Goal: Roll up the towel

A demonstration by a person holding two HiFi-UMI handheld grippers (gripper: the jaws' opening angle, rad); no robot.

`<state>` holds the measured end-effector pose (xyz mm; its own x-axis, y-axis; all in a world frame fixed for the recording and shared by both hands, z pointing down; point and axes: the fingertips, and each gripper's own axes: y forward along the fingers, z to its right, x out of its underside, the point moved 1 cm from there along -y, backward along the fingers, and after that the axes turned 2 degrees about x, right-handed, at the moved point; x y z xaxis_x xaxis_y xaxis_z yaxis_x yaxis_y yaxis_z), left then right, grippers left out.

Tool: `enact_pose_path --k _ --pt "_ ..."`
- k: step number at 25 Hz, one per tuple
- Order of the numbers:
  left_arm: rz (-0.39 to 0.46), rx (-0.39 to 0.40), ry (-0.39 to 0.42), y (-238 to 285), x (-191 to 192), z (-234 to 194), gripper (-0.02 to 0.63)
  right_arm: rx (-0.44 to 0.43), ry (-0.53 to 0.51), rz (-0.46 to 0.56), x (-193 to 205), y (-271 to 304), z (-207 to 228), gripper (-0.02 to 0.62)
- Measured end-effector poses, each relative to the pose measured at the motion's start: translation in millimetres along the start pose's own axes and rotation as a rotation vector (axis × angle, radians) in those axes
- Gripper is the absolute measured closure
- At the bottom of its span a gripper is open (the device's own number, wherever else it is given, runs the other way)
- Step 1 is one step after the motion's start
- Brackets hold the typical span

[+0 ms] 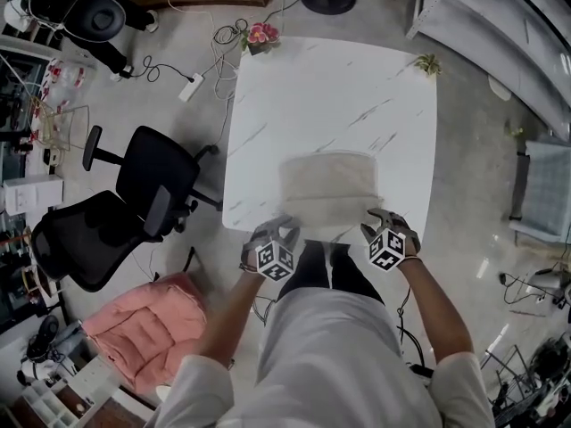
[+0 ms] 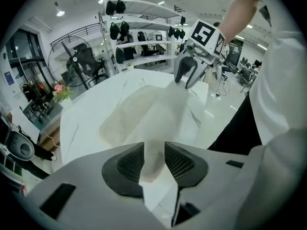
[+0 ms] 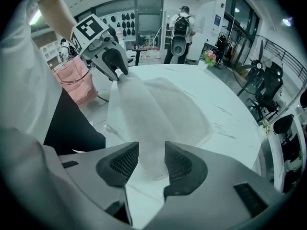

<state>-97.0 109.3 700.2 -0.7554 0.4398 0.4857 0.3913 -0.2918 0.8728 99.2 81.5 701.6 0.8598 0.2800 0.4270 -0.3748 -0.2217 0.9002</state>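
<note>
A pale beige towel lies on the white marble table, close to its near edge. Its near edge is lifted off the top and stretched between my two grippers. My left gripper is shut on the towel's near left corner; in the left gripper view the cloth runs up between the dark pads of my left gripper. My right gripper is shut on the near right corner, and the towel fills the gap of my right gripper. Each gripper view shows the other gripper pinching its corner.
A pot of pink flowers stands at the table's far left corner and a small plant at the far right corner. Two black office chairs and a pink cushioned seat stand left of the table. My body is against the near edge.
</note>
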Motion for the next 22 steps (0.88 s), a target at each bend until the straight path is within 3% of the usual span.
enact_pose_path --k 2,5,11,16,19,22 --pt "-0.012 0.01 -0.004 10 4 8 0.457 -0.013 -0.011 -0.022 7 7 -9 0.411" --pt "-0.064 0.003 0.023 27 12 12 0.405 0.009 -0.041 -0.046 17 18 -14 0.4" --pt "-0.083 -0.041 0.029 41 15 2 0.422 0.073 -0.08 -0.038 19 32 -7 0.417" --pt "-0.083 -0.083 0.045 44 16 0 0.49 0.103 -0.111 -0.034 23 35 -5 0.459" --pt "-0.049 -0.069 0.01 39 18 3 0.535 0.098 -0.104 -0.024 23 32 -8 0.511" --pt "-0.045 -0.043 0.016 32 23 12 0.549 0.075 -0.088 -0.014 23 28 -15 0.522"
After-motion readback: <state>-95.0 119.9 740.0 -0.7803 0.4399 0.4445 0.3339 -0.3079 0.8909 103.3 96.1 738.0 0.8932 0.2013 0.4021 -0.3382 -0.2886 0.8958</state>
